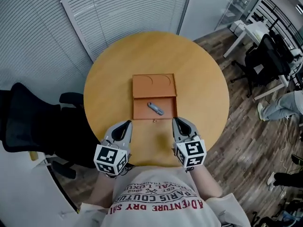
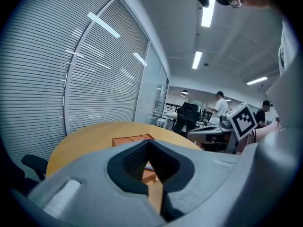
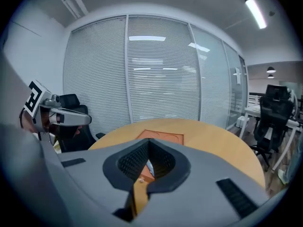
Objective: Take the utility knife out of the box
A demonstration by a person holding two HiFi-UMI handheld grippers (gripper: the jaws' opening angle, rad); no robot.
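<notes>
An orange box (image 1: 138,110) lies open in the middle of the round wooden table (image 1: 199,79), its lid (image 1: 154,85) folded back flat. In its tray rests the grey utility knife (image 1: 155,109), lying at a slant. My left gripper (image 1: 127,123) and right gripper (image 1: 176,120) hover at the near table edge, one on each side below the box, both shut and empty. The left gripper view shows its jaws (image 2: 149,142) meeting in front of the box (image 2: 130,140). In the right gripper view a sliver of the knife (image 3: 150,167) shows behind the closed jaws (image 3: 148,141).
A black office chair (image 1: 28,119) stands left of the table, against the blinds wall (image 1: 118,8). Desks and chairs (image 1: 265,56) fill the right side, where a seated person's legs (image 1: 284,105) show. People (image 2: 218,107) stand far back in the office.
</notes>
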